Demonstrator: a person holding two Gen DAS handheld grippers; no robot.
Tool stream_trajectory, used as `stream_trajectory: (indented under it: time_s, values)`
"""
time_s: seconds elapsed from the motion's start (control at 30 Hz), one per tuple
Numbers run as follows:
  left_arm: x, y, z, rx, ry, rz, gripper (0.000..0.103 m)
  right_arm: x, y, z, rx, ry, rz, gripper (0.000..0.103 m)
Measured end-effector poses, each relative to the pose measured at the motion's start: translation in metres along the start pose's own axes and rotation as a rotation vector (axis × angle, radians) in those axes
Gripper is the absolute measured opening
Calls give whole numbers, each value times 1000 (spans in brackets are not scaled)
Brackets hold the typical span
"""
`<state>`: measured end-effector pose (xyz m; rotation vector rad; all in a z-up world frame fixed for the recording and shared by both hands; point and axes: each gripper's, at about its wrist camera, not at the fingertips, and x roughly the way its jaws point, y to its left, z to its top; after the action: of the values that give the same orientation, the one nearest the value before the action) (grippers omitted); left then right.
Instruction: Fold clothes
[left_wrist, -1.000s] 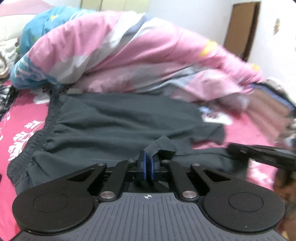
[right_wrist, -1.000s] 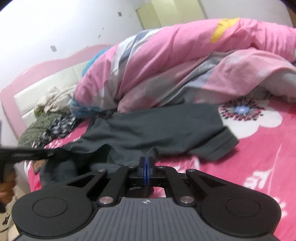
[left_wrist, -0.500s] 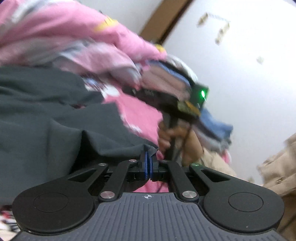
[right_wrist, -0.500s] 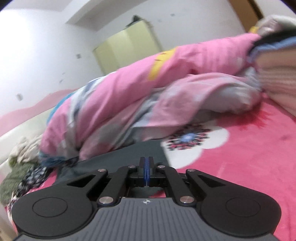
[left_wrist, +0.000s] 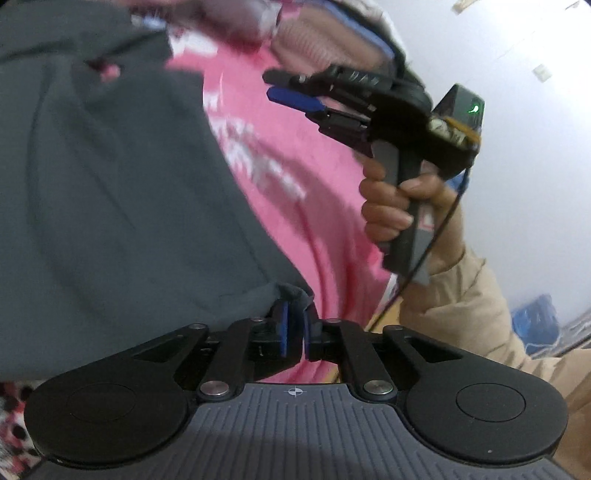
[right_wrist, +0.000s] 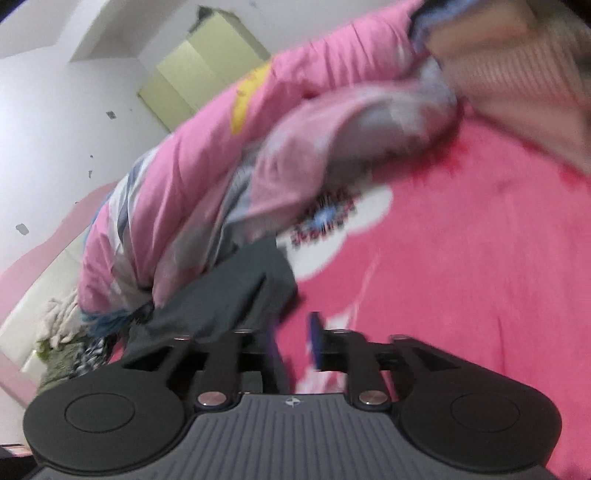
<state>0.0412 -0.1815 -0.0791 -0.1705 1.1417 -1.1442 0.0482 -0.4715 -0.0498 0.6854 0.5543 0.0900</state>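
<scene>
Left gripper (left_wrist: 294, 326): blue pads stand a little apart; a bunched corner of the dark grey garment (left_wrist: 110, 184) sits at the pad tips, but whether cloth is actually pinched between them cannot be told from this angle.

Right gripper (right_wrist: 293, 341): fingers spread with a clear gap and pink sheet showing through it; nothing held. Its blue pads are smeared by motion blur. Seen from the left wrist view, the same tool (left_wrist: 291, 90) hangs above the bed with its blue pad and black finger parted.

Dark grey garment: spread flat on the bed, filling the left half of the left wrist view and cut off at the top and left edges. In the right wrist view only a folded end (right_wrist: 229, 295) shows, lying just left of the open fingers and partly tucked beneath the quilt.

Right hand (left_wrist: 399, 203): wrapped around the tool's grey handle, beige sleeve running out of frame at lower right.

Pink floral bedsheet (right_wrist: 480, 277): under the garment; its white flower print is blurred.

Pink quilt (right_wrist: 221, 155): heaped behind the garment, edges soft with blur.

Clothes pile (right_wrist: 59, 325): by the headboard at far left, too small to sort out.

Striped folded fabric (right_wrist: 517, 66): upper right, cropped and out of focus.
</scene>
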Motion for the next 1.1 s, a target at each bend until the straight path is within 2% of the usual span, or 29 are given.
stream_trajectory:
  time_s: [0.03,0.1,0.17,0.2,0.23,0.43,0.57,0.67,0.7,0.77,0.8,0.83,0.9,1.0,1.1]
  values:
    - [0,-2,0,14,0,-5,13,5,-2,-1,15,28,0,43]
    - [-4,-8,-1,50,-16,-22,34,18,-6,-3,48,82,15,44]
    - [-14,-14,-3,91,-51,-41,42,34,-8,-3,91,128,49,51]
    - [-20,-17,-5,111,-73,-48,43,42,-10,-2,122,145,64,60]
    - [-29,-10,-5,84,-103,-20,44,50,-12,0,141,154,81,64]
    - [-86,42,-2,-121,-289,177,45,80,-15,10,182,183,127,67]
    - [-124,77,1,-258,-412,309,45,81,-5,10,115,175,120,67]
    - [-153,102,2,-362,-503,408,45,78,4,9,56,147,116,63]
    - [-159,112,2,-388,-522,477,45,77,7,9,36,138,115,63]
    - [-166,125,2,-412,-541,603,45,74,12,9,-4,120,113,58]
    - [-167,132,2,-422,-540,648,45,73,15,8,-23,111,112,42]
    - [-169,137,-1,-432,-532,676,45,72,18,8,-43,102,110,21]
    - [-169,144,-5,-440,-520,686,45,70,24,8,-83,84,108,2]
    - [-173,147,-9,-438,-520,686,45,66,32,7,-142,57,104,2]
    - [-173,150,-11,-429,-521,686,45,63,26,9,-135,39,40,2]
